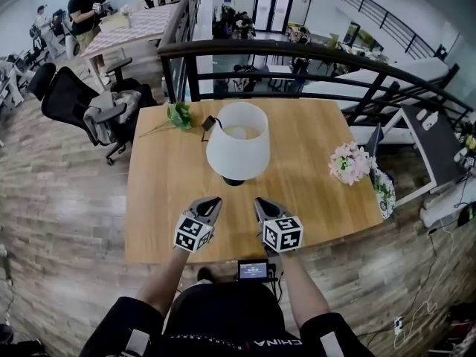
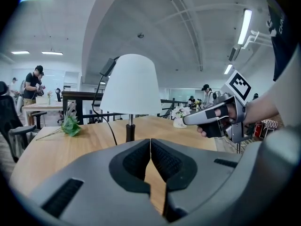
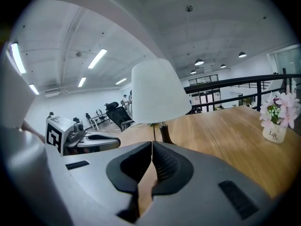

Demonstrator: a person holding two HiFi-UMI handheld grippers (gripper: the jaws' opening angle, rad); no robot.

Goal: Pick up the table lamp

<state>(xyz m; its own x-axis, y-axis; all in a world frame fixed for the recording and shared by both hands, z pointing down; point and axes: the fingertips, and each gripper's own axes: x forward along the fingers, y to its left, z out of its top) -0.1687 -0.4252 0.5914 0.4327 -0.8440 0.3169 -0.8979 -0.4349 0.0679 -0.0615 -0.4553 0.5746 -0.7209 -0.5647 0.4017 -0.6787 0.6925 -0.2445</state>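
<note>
Head view, listed near to far.

1. Device (image 1: 253,269), small, with a screen, at the near edge of the table (image 1: 160,199); whether it rests on the wood cannot be told.
2. Left gripper (image 1: 213,201): over the near part of the table, pointing at the lamp. Jaws pressed together tip to tip, nothing between them.
3. Right gripper (image 1: 259,201): beside the left one, a gap between the two, also pointing at the lamp. Jaws likewise closed on nothing.
4. Lamp (image 1: 237,146): upright at mid-table, just beyond both grippers and clear of them. White shade (image 1: 239,155) over a dark stem and base (image 1: 233,181). A black cord (image 1: 209,123) leads off from behind it.
5. Sprig (image 1: 178,115), green, lying flat at the far left of the table, apart from the lamp.
6. Flowers (image 1: 350,162), pink and white, in a small pot toward the right edge, well apart from the lamp.
7. Railing (image 1: 297,50), dark, past the far edge; office floor and people beyond.

Step in hand, as judged: the approach. The lamp stands untouched, so the pick-up is not yet begun.

Next move, as judged: at least one pair of jaws must open before any grip is possible. The stem under the shade looks the likeliest hold, since the shade is far too wide. The other gripper could steady the base. The trailing cord may tug when the lamp lifts.
</note>
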